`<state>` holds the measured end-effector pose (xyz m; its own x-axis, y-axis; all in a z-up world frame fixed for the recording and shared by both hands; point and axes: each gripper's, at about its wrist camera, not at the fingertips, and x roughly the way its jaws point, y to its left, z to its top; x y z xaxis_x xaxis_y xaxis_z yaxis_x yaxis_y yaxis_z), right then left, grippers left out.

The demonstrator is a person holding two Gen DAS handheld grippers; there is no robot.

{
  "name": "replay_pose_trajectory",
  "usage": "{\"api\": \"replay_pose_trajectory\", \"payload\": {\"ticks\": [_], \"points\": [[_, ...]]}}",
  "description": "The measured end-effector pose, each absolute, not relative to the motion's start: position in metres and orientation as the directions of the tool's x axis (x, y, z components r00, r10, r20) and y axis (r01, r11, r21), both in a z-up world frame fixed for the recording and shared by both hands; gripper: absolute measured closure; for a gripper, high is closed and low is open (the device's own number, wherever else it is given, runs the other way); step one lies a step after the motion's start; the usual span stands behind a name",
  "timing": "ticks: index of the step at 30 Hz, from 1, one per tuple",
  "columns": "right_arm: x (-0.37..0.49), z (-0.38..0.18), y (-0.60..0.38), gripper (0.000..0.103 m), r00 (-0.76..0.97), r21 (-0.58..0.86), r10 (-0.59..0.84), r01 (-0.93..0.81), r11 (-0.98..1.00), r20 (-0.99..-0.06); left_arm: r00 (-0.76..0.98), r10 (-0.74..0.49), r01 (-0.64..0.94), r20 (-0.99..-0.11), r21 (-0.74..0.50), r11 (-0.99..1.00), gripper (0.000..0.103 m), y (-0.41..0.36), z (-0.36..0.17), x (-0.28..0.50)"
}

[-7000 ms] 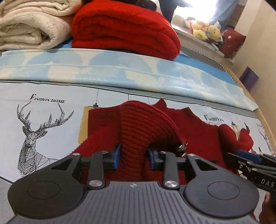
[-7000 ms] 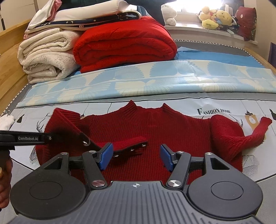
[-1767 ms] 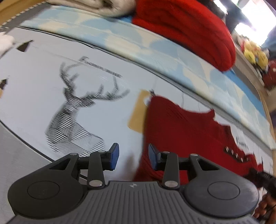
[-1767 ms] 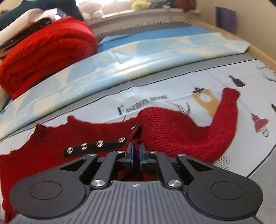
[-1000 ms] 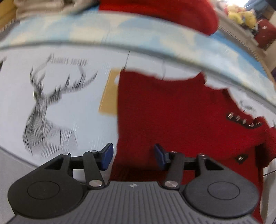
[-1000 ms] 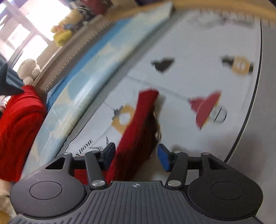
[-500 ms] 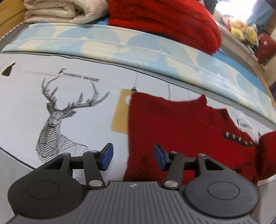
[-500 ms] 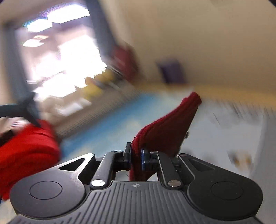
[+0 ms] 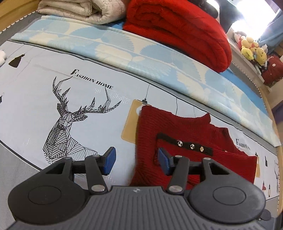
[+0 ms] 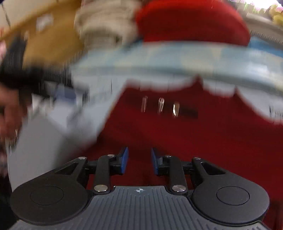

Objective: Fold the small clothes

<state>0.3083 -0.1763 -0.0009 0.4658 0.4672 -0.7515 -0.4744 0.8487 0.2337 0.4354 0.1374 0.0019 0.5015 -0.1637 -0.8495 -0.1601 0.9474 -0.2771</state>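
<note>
Currently a small red knit sweater (image 9: 185,131) lies flat on a printed bedsheet (image 9: 88,123), at about 3 o'clock of centre in the left wrist view. Both sleeves look folded inward across the body; a black cuff strip w/ three metal snaps (image 9: 191,146) lies across the chest, likely so the sides make a narrow rectangle before the final fold.

Left gripper (image 9: 136,158) hovers low at 6 o'clock, claw spread wide, holding nothing. Its right blue pad sits over the sweater's left edge and its left pad over bare sheet, so it straddles that edge, prob. lined up to pinch the hem or side for the next fold.

Right gripper (image 10: 139,161), seen in a heavily motion-blurred right wrist view, sits over the sweater's lower body at 6 o'clock, claw partly spread, nothing between the pads. Blur suggests fast motion; detail beyond that can't be told.

At 12 o'clock, folded red blanket (image 9: 176,28) and cream blanket (image 9: 79,8) are stacked well apart from the work area.
</note>
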Motion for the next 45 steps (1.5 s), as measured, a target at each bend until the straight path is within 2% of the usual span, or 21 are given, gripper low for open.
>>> {"api": "replay_pose_trajectory", "payload": {"ticks": [1,4,7,9,11,13,15,19,24,27,28,29,30,31,32,33,38,43,45], "points": [[0.302,0.007,-0.184,0.071,0.484,0.208,0.449,-0.472,0.857,-0.751,0.504,-0.168,-0.154,-0.847,-0.279,0.948,0.045,0.137,0.003,0.435],[0.291,0.031,-0.222,0.060,0.545,0.157,0.384,-0.416,0.896,-0.745,0.500,-0.168,-0.145,-0.850,-0.274,0.951,0.045,0.134,0.002,0.434],[0.287,0.049,-0.267,0.049,0.636,0.078,0.269,-0.311,0.947,-0.724,0.491,-0.168,-0.143,-0.855,-0.270,0.952,0.045,0.128,-0.005,0.434],[0.283,0.046,-0.295,0.043,0.673,0.082,0.202,-0.206,0.975,-0.712,0.492,-0.185,-0.138,-0.851,-0.285,0.948,0.045,0.123,-0.010,0.435],[0.283,0.032,-0.322,0.043,0.673,0.101,0.139,-0.095,0.990,-0.727,0.495,-0.212,-0.124,-0.843,-0.310,0.942,0.045,0.115,-0.017,0.435],[0.292,0.012,-0.333,0.043,0.619,0.032,0.044,-0.031,0.999,-0.784,0.506,-0.234,-0.107,-0.830,-0.329,0.938,0.045,0.106,-0.024,0.436],[0.298,-0.003,-0.331,0.042,0.606,-0.054,-0.023,-0.032,0.998,-0.795,0.524,-0.242,-0.090,-0.817,-0.335,0.938,0.045,0.097,-0.029,0.439],[0.313,-0.039,-0.327,0.040,0.528,-0.123,-0.071,-0.064,0.990,-0.846,0.536,-0.224,-0.065,-0.814,-0.304,0.950,0.033,0.082,-0.045,0.448],[0.327,-0.056,-0.318,0.039,0.532,-0.210,-0.154,-0.046,0.977,-0.833,0.512,-0.204,-0.043,-0.834,-0.262,0.964,0.033,0.075,-0.070,0.454],[0.333,-0.057,-0.319,0.042,0.534,-0.224,-0.188,-0.002,0.975,-0.824,0.513,-0.173,-0.033,-0.841,-0.221,0.975,0.045,0.071,-0.075,0.456],[0.333,-0.056,-0.318,0.044,0.531,-0.230,-0.199,0.008,0.973,-0.824,0.513,-0.157,-0.034,-0.844,-0.203,0.979,0.057,0.070,-0.073,0.456],[0.334,-0.055,-0.322,0.052,0.529,-0.221,-0.194,0.012,0.975,-0.826,0.512,-0.145,-0.032,-0.847,-0.188,0.982,0.069,0.070,-0.071,0.457],[0.336,-0.058,-0.325,0.063,0.527,-0.203,-0.178,0.011,0.979,-0.831,0.510,-0.138,-0.026,-0.849,-0.176,0.984,0.074,0.070,-0.069,0.457],[0.336,-0.058,-0.325,0.066,0.525,-0.193,-0.169,0.009,0.981,-0.834,0.511,-0.132,-0.021,-0.849,-0.165,0.986,0.083,0.070,-0.067,0.458],[0.335,-0.057,-0.325,0.069,0.527,-0.191,-0.168,0.012,0.982,-0.833,0.514,-0.124,-0.015,-0.849,-0.154,0.988,0.096,0.071,-0.064,0.457],[0.335,-0.057,-0.324,0.070,0.528,-0.191,-0.169,0.013,0.982,-0.833,0.518,-0.110,-0.011,-0.848,-0.136,0.991,0.103,0.071,-0.060,0.457],[0.334,-0.055,-0.321,0.071,0.511,-0.182,-0.166,0.019,0.983,-0.843,0.559,-0.108,-0.028,-0.822,-0.149,0.988,0.103,0.083,-0.033,0.450],[0.331,-0.048,-0.327,0.063,0.504,-0.141,-0.147,0.050,0.989,-0.851,0.571,-0.111,-0.045,-0.813,-0.167,0.985,0.101,0.094,-0.021,0.448],[0.330,-0.043,-0.327,0.060,0.510,-0.119,-0.131,0.057,0.991,-0.850,0.581,-0.144,-0.064,-0.801,-0.222,0.973,0.073,0.099,-0.029,0.451]]}}
